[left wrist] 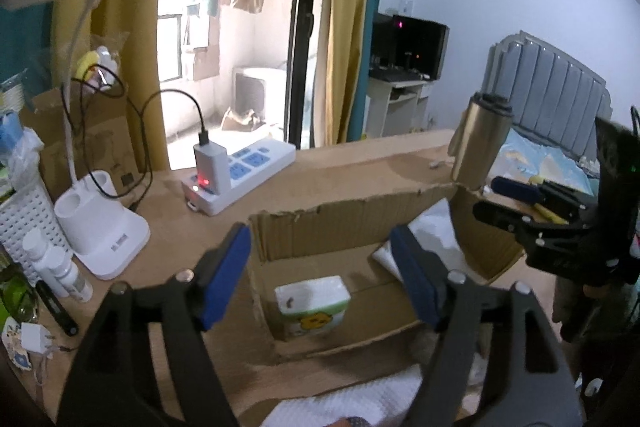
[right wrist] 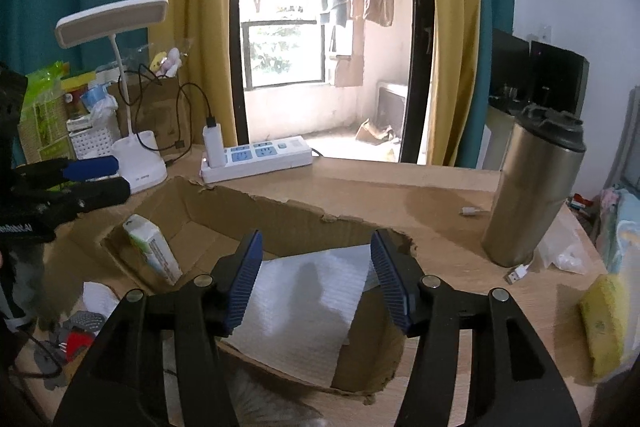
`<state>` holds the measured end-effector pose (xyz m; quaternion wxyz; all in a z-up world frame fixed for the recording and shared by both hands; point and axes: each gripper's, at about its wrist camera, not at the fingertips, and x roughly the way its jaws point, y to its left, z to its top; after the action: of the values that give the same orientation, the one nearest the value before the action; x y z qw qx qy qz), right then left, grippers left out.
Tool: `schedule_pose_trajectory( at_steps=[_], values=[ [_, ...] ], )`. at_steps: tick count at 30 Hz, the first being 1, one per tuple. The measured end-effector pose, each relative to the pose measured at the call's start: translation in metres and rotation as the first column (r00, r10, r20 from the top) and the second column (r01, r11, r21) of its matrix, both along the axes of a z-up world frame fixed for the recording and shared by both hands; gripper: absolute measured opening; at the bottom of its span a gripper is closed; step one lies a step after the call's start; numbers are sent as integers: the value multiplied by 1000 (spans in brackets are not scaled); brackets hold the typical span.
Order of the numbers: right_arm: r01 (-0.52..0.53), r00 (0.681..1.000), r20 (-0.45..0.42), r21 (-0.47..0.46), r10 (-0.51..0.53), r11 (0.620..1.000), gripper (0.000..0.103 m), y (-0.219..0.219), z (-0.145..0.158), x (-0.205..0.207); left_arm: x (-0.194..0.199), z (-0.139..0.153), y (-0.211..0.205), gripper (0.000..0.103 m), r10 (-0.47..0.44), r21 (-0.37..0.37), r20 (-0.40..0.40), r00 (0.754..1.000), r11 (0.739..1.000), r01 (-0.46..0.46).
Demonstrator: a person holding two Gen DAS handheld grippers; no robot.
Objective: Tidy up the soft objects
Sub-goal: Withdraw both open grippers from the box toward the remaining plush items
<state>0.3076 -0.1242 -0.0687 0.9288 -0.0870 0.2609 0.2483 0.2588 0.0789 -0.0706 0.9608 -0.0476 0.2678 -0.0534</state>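
A torn cardboard box (left wrist: 352, 223) (right wrist: 248, 211) lies open on the wooden desk. A green and white tissue pack (left wrist: 314, 305) (right wrist: 154, 251) stands inside it at one end. A white cloth (right wrist: 304, 303) (left wrist: 436, 227) lies in the other end. My left gripper (left wrist: 322, 275) is open and empty above the tissue pack; it also shows at the left of the right wrist view (right wrist: 102, 177). My right gripper (right wrist: 316, 279) is open and empty above the white cloth; it shows at the right of the left wrist view (left wrist: 516, 199). Another white cloth (left wrist: 348, 403) lies before the box.
A steel tumbler (right wrist: 532, 187) (left wrist: 480, 143) stands right of the box. A white power strip (right wrist: 260, 159) (left wrist: 240, 171) and a desk lamp (right wrist: 136, 163) (left wrist: 104, 231) stand behind it. A yellow sponge (right wrist: 604, 323) lies at the desk's right edge. Bottles (left wrist: 56, 263) and a basket (left wrist: 28, 215) stand at left.
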Motion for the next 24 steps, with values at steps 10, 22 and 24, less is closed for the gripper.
schedule_pose_trajectory(
  at_steps=[10, 22, 24],
  values=[
    [0, 1000, 27, 24, 0, 1000, 59, -13, 15, -25, -32, 20, 12, 80, 27, -44, 40, 999, 999, -26],
    [-56, 997, 53, 41, 53, 998, 60, -13, 30, -67, -83, 21, 30, 82, 98, -80, 24, 995, 992, -96],
    [-66, 997, 51, 45, 64, 997, 60, -11, 30, -74, -88, 19, 33, 82, 110, -85, 16, 994, 990, -108]
  ],
)
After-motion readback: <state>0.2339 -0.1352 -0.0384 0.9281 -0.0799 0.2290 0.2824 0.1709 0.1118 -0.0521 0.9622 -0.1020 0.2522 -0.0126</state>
